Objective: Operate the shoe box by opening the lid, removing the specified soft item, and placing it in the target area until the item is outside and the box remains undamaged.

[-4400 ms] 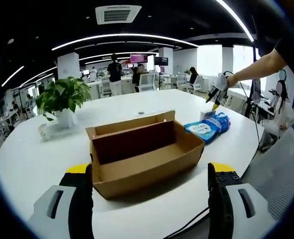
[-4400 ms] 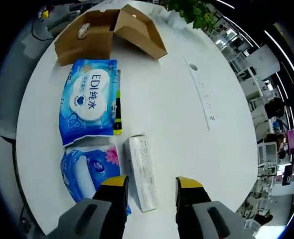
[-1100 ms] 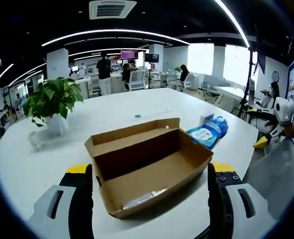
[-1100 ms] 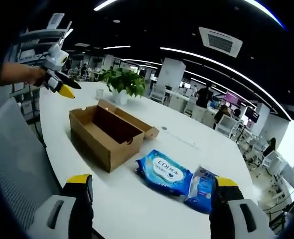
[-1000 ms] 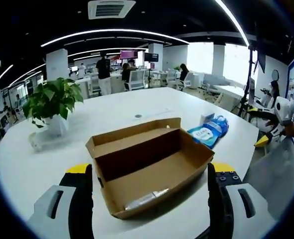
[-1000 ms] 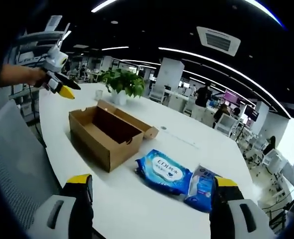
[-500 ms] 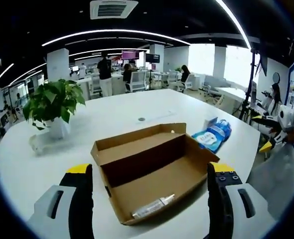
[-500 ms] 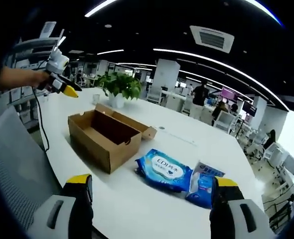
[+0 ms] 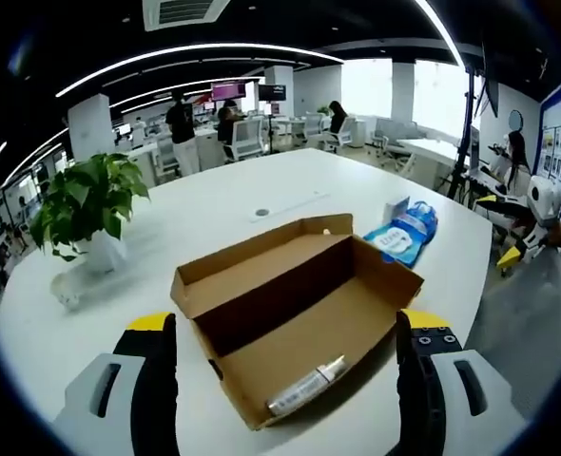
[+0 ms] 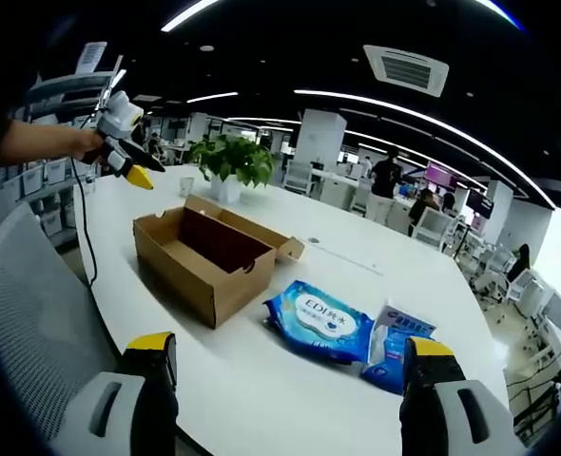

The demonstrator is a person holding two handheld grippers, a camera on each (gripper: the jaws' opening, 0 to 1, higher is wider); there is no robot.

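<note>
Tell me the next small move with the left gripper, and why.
Probably lower the open left gripper into the open brown cardboard shoe box toward the small whitish tube lying at its near end; both blue soft packs already rest on the white table.

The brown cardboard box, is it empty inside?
Not empty. The open brown cardboard box still holds one small pale tube lying on its floor near the front wall.

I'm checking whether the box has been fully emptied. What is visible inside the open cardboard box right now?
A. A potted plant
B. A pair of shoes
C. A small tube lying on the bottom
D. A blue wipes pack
C: in the left gripper view a small pale tube lies on the floor of the open cardboard box, near its front wall; the blue wipes pack lies outside on the table.
</note>
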